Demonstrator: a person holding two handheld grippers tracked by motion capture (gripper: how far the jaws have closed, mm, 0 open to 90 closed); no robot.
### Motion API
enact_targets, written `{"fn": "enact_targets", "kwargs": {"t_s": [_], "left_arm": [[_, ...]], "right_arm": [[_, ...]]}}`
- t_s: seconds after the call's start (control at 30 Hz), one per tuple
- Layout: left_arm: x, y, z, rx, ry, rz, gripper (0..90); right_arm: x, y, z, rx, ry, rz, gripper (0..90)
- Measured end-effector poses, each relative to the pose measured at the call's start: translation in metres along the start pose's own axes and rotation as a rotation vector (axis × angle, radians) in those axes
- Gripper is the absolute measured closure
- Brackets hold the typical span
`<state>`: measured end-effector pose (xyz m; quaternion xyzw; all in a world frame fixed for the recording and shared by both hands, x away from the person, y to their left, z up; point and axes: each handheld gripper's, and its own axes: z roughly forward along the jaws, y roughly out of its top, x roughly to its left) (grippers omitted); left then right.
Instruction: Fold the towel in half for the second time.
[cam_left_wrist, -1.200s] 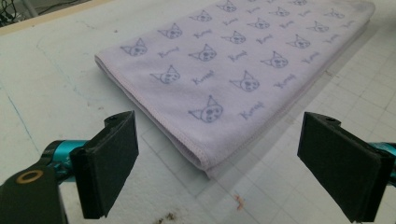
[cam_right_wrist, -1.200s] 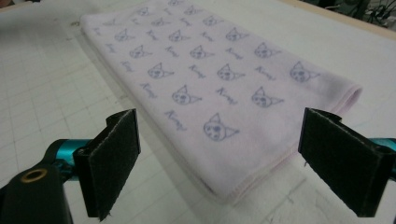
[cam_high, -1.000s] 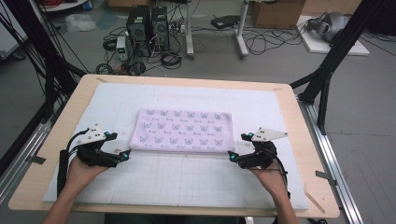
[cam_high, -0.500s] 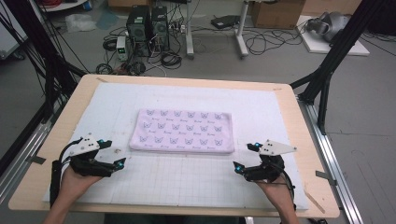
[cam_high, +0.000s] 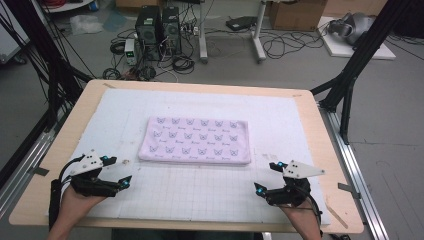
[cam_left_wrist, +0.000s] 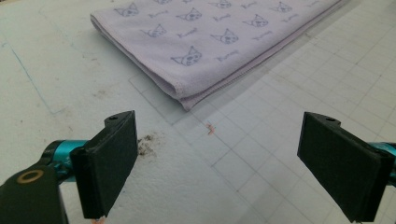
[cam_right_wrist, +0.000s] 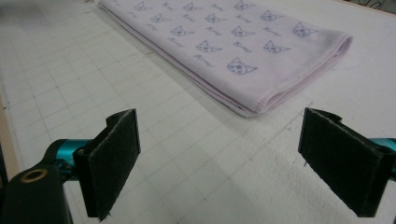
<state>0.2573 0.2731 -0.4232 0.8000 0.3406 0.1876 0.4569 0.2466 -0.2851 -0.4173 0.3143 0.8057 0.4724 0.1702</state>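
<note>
Two grippers, left (cam_high: 119, 172) and right (cam_high: 267, 177), jaws apart, empty. Folded towel (cam_high: 196, 140) soft, light, limp; pinch near corners.

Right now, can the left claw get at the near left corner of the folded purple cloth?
Probably yes. The left claw is open and pointed at the cloth; only bare white mat lies between it and that corner.

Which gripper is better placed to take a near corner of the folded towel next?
Left, narrowly: the left gripper seems closer to the towel than the right gripper. Both are open.
</note>
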Motion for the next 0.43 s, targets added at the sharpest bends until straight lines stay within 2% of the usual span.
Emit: {"fn": "enact_targets", "kwargs": {"t_s": [0.43], "left_arm": [[-0.0017,0.0009,0.0017,-0.004,-0.001,0.007,12.9]], "right_arm": [[0.0023,-0.0017,0.0027,0.000,0.007,-0.009,12.0]]}}
